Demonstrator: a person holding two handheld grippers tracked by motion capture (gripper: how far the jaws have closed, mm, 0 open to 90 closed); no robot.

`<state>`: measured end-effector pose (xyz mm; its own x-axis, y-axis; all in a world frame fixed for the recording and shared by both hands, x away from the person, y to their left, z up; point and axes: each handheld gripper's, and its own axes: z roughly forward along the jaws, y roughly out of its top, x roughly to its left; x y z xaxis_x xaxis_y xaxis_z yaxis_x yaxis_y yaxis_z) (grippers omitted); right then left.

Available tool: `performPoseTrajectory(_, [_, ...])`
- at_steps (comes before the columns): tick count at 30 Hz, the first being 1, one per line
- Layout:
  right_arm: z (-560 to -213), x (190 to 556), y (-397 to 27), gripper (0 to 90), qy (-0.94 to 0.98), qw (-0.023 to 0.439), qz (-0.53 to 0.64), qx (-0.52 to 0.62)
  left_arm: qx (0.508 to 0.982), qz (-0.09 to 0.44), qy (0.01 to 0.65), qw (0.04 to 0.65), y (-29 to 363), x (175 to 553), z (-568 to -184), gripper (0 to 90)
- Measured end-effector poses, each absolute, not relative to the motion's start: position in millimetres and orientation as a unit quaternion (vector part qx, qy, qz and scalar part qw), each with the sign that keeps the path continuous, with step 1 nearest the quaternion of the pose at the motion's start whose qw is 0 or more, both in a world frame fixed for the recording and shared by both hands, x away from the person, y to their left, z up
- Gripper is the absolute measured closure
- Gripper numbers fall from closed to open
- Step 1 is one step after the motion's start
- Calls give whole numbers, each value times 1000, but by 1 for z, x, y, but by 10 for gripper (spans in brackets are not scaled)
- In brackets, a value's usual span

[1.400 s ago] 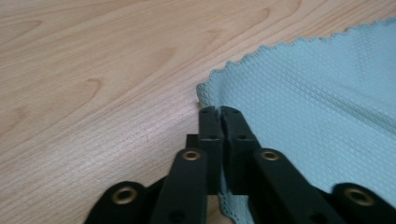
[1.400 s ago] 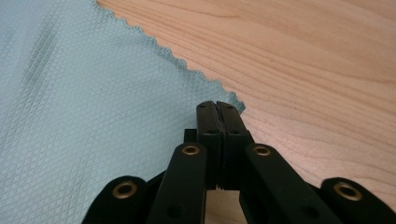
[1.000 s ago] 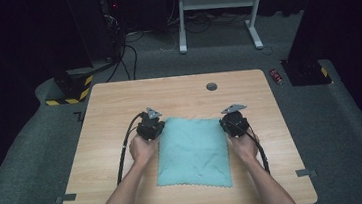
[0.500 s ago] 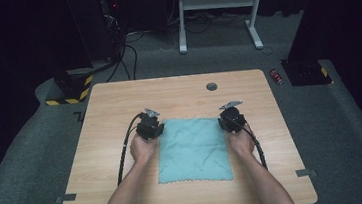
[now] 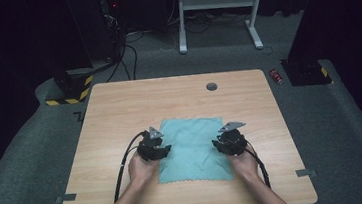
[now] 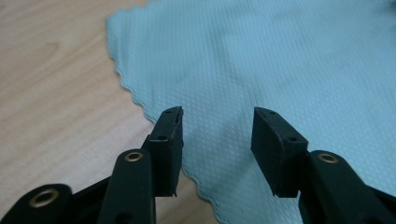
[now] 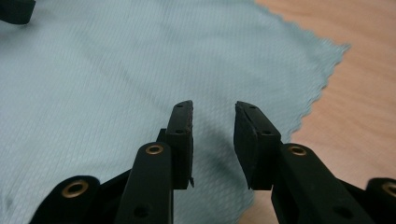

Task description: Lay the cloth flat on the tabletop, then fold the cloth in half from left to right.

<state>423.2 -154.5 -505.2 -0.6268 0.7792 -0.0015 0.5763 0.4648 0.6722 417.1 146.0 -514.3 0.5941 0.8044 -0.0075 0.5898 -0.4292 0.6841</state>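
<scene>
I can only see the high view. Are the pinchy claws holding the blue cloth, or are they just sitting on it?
Observer: Not holding. In the left gripper view, the left gripper has its jaws apart, with nothing pinched between them.
Operator: What about the other claw?
Observer: The right gripper is open too, its jaws poised over the cloth near one side edge.
Operator: Is the cloth smooth?
Observer: Up close it has a fine dotted weave and a wavy, zigzag-cut edge.
Operator: Is it all flat?
Observer: Mostly flat on the table, with a few soft creases.
</scene>
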Motion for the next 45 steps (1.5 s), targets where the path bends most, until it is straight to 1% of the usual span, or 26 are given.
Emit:
performPoseTrajectory(4, [-512,414,-157,653,845,154,319,401,831,171,416,326,147,411,-514,525])
performPoseTrajectory(10, [-512,406,-163,624,848,167,312,396,834,186,415,312,152,406,-513,517])
performPoseTrajectory(16, [-512,404,-167,585,846,164,314,398,833,175,418,317,158,400,-513,511])
performPoseTrajectory(18, [-511,403,-168,584,843,164,318,401,832,172,417,324,158,397,-512,511])
performPoseTrajectory(22, [-503,393,-166,595,839,178,344,382,829,164,422,328,160,395,-512,500])
performPoseTrajectory(28, [-504,388,-160,595,839,160,359,376,817,149,434,348,162,401,-509,496])
performPoseTrajectory(30, [-505,385,-156,587,838,156,365,375,818,147,429,352,163,402,-509,495])
performPoseTrajectory(35, [-508,378,-143,597,839,159,381,355,803,141,446,369,168,411,-512,496])
performPoseTrajectory(38, [-509,376,-131,606,845,151,386,339,805,139,451,359,170,421,-508,500])
performPoseTrajectory(40, [-508,375,-124,607,847,142,391,333,802,138,455,362,171,428,-504,500])
performPoseTrajectory(42, [-507,375,-115,597,850,127,389,331,797,144,463,361,173,438,-500,481])
performPoseTrajectory(45, [-506,373,-103,588,853,126,393,320,786,147,475,367,175,448,-498,470])
